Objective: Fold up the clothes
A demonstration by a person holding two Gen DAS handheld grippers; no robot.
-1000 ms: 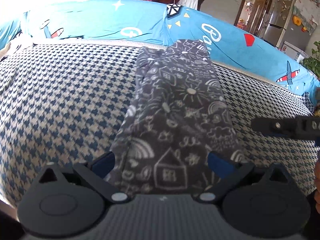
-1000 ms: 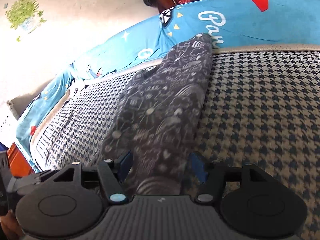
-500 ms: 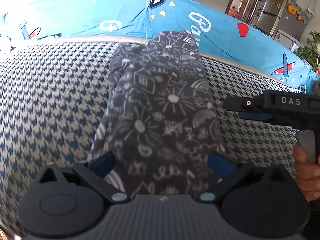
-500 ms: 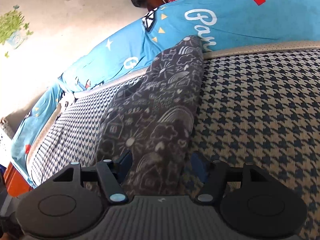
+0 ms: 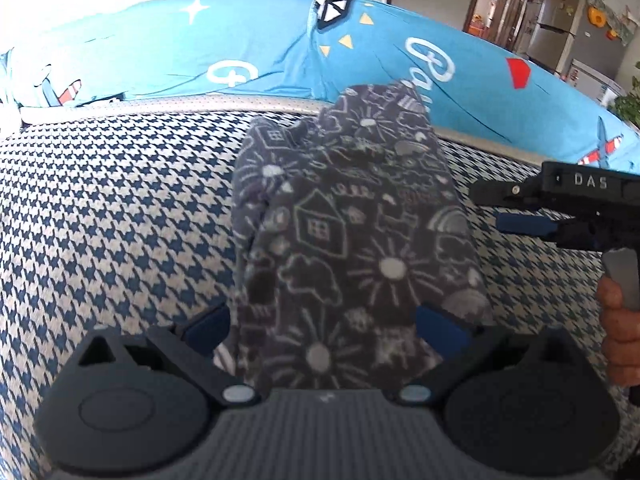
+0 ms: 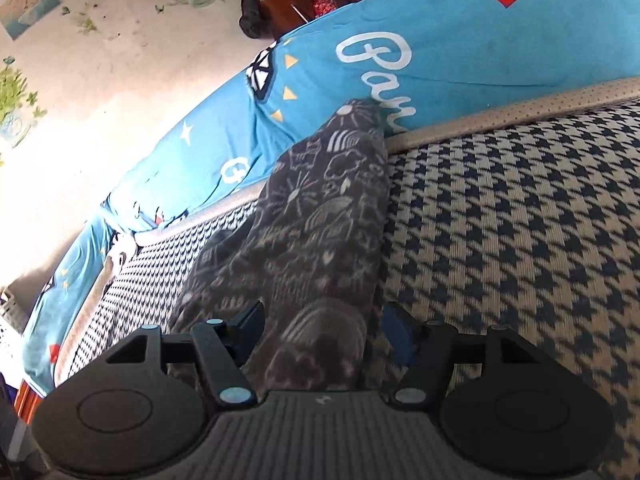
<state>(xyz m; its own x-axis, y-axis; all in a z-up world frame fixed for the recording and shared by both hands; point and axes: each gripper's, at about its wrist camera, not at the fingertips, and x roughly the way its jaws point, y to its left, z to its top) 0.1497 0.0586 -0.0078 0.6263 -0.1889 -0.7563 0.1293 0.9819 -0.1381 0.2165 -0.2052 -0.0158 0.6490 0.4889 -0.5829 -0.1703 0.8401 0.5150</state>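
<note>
I see left gripper [image 5: 324, 330] jaws spread wide, clasping nothing, over the doodle-print dark garment [image 5: 352, 232] | garment lies lengthwise on houndstooth mattress [image 5: 120, 208], far end against blue bedding [image 5: 248, 44] | only left view shows right gripper [image 5: 524, 224] side-on, hand [image 5: 618, 320] | right view: jaws apart, straddling garment [image 6: 320, 240].

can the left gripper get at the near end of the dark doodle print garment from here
Probably yes: the left gripper is open, the garment lies between its fingers with nothing over it, and the right gripper is off to the side.
</note>
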